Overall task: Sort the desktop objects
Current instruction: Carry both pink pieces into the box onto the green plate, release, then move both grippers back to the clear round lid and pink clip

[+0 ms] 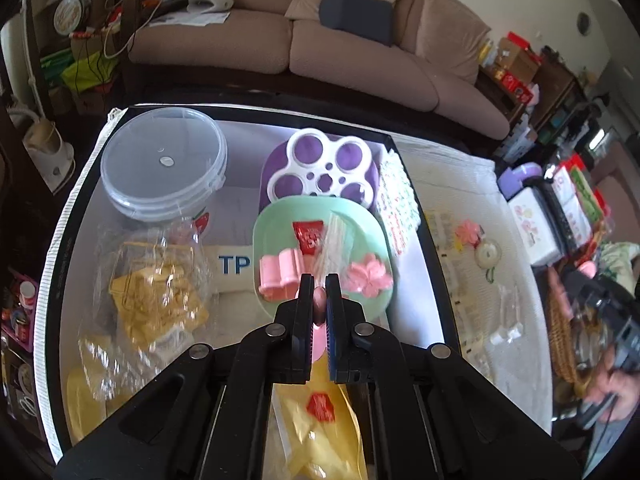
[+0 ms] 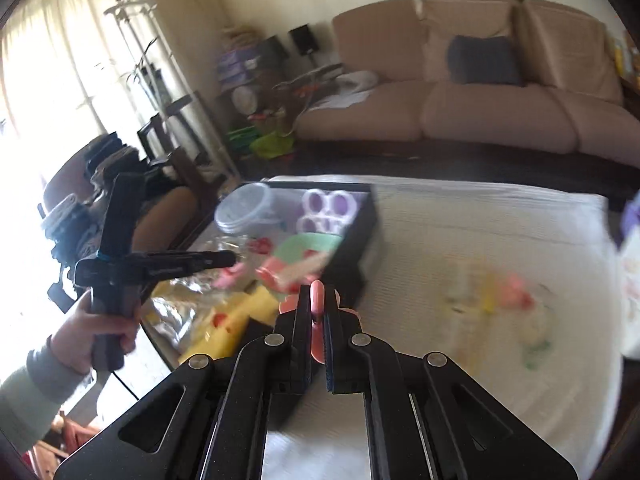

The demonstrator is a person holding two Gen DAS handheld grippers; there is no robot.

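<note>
A large black-walled storage box with a white lining (image 1: 416, 216) is spread ahead of and beneath the left jaws, on a table covered by a white woven cloth (image 1: 460, 168). Within the box, a round clear plastic tub with a lid (image 1: 162, 160) is seen far ahead to the left, a purple holder with a white flower-shaped perforated top (image 1: 320, 168) straight ahead, and a mint-green plastic plate (image 1: 276, 220) directly before the jaw tips, carrying pink flower-shaped pieces. The left gripper (image 1: 319, 286) is closed upon a small pink piece (image 1: 319, 300), held just above the near edge of the plate. The right gripper (image 2: 316, 294) is likewise clamped on a small salmon-pink object (image 2: 317, 304), held over the cloth short of the box's near corner. The placing step is judged to be in hand: the left piece would next be lowered onto the plate and released, after which the right one would need carrying forward and leftward over the box wall.
</note>
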